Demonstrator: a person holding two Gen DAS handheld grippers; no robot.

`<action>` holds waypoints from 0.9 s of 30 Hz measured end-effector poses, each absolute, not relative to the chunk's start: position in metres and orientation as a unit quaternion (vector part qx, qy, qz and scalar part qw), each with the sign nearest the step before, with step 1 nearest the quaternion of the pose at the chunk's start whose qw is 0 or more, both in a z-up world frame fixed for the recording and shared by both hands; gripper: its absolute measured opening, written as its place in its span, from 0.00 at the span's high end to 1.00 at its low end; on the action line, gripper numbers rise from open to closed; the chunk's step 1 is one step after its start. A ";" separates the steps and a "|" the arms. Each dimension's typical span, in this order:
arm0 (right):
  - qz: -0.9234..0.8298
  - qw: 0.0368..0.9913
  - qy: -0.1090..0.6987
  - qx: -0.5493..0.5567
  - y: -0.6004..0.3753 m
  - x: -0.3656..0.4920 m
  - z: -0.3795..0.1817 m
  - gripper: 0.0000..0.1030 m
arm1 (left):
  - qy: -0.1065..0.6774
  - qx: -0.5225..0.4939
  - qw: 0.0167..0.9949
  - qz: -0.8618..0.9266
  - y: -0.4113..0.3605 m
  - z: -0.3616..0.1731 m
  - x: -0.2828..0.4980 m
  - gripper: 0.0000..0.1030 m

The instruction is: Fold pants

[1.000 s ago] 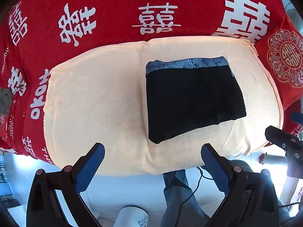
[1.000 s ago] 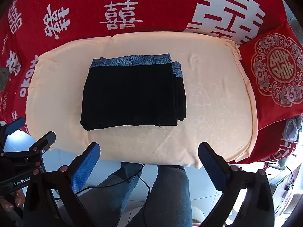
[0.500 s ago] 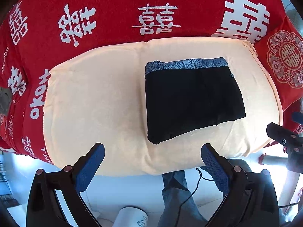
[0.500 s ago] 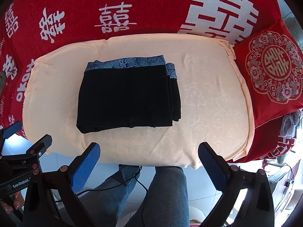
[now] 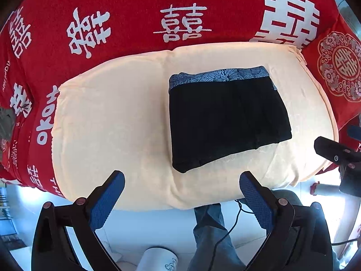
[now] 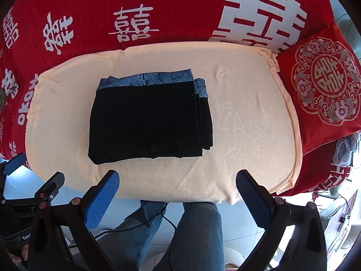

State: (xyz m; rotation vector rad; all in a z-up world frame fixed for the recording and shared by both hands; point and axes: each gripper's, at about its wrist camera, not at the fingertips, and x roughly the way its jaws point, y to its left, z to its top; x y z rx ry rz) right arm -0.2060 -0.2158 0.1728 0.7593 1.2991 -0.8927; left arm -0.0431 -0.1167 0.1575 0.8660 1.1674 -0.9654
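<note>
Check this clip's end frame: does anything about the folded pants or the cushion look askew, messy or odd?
Only a small flaw. The black folded pants with a blue patterned waistband lie flat on the cream cushion, but the layers at their right edge are staggered rather than flush. Both the left gripper and right gripper are open and clear of them.

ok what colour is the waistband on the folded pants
Blue-grey with a pale leaf-like print, on the otherwise black pants; the waistband shows best in the right wrist view.
</note>
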 end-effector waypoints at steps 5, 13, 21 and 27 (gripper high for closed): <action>-0.388 0.638 0.574 0.335 -0.217 -0.206 0.170 0.00 | 0.514 0.377 0.645 -0.421 -0.120 0.157 -0.042 0.01; -0.386 0.637 0.577 0.335 -0.218 -0.205 0.169 0.00 | 0.518 0.374 0.646 -0.418 -0.123 0.155 -0.044 0.01; -0.382 0.635 0.582 0.334 -0.219 -0.204 0.166 0.00 | 0.521 0.369 0.649 -0.414 -0.124 0.151 -0.042 0.01; -0.381 0.633 0.583 0.337 -0.219 -0.205 0.162 0.00 | 0.520 0.370 0.653 -0.407 -0.122 0.148 -0.043 0.01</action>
